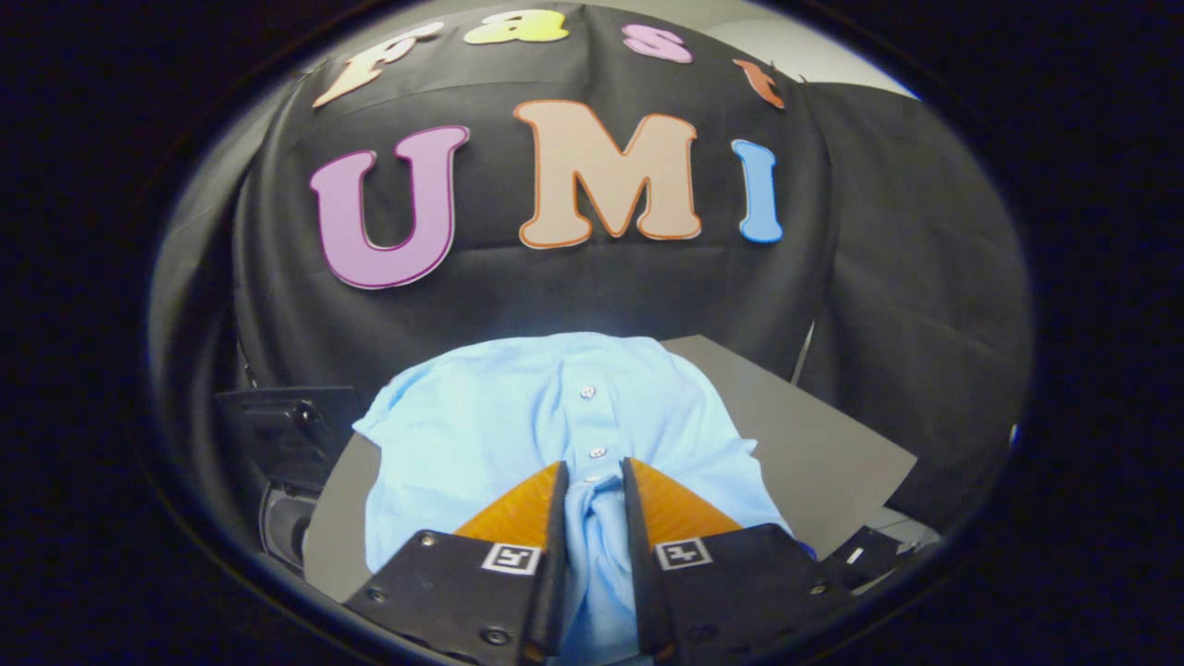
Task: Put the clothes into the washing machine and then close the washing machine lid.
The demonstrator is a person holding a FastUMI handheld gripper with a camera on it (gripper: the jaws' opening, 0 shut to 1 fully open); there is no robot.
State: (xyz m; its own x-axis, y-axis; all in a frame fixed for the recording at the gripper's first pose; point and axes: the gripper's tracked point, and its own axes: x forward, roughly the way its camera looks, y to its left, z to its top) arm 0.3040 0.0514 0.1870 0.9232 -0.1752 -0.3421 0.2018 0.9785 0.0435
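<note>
Black cloth is hanging as the back wall (592, 296) of the booth and is wrapping round to the right side. In front of it a flat grey board (814, 435) is lying like a tabletop, with one corner reaching out to the right.

A light blue shirt (499, 425) is lying spread over this board, covering most of it. Its button strip (589, 421) is running straight away from the camera, so the shirt's long axis is lining up with the gripper's fingers. Two small buttons are showing along that strip, and a third is sitting right at the fingertips. The far edge of the shirt is lying toward the back wall, and the near part is dropping down out of sight between the fingers.

The gripper (592, 474) is reaching over the near part of the shirt, its fingers standing narrowly apart with a bunched fold of the blue fabric filling the gap between them. Both fingers are appearing to press on this fold, gripping it.

To the left of the board, some dark equipment (287, 435) is sitting in shadow and is too dim to identify. Another dark part is peeking out at the right, below the board's corner, cut off and unclear.
</note>
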